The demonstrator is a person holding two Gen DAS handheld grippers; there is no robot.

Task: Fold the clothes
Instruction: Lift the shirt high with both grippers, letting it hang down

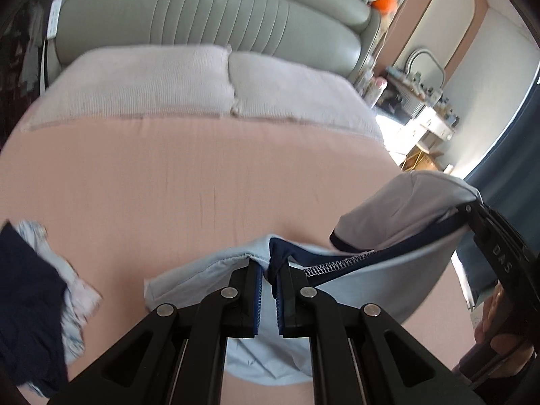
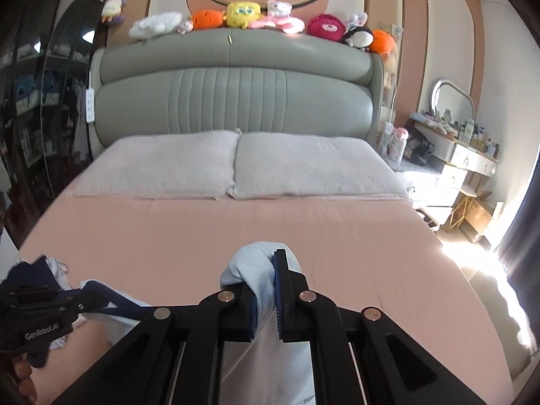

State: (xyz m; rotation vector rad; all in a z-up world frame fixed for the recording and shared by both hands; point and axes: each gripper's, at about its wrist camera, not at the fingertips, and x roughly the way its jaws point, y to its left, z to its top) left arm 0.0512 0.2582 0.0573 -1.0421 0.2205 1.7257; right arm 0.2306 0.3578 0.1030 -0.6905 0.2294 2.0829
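1. You are working over a bed (image 2: 236, 236) with a bare pink sheet; two pale pillows (image 2: 162, 165) lie side by side at its head edge, against a grey-green padded headboard (image 2: 233, 101).
2. Your left tongs (image 1: 268, 270) are nearly closed, pinching the navy collar of a light blue shirt (image 1: 381, 280) near the foot edge of the bed.
3. Your right tongs (image 2: 266, 283) are clamped on a bunched fold of the same shirt, which is lifted off the sheet between both tools.
4. A pile of clothes (image 1: 37, 287), navy and pale print, lies by the bed's left edge.
5. Only the right view shows the plush toys (image 2: 241, 15) lined along the headboard top, the round wall panel above, and the dark cabinet at left.
6. Only the left view shows the shirt's navy-trimmed sleeve and stitched neckline up close.
7. Both views show the dresser (image 2: 465, 158) beyond the bed's right edge, in bright sunlight.
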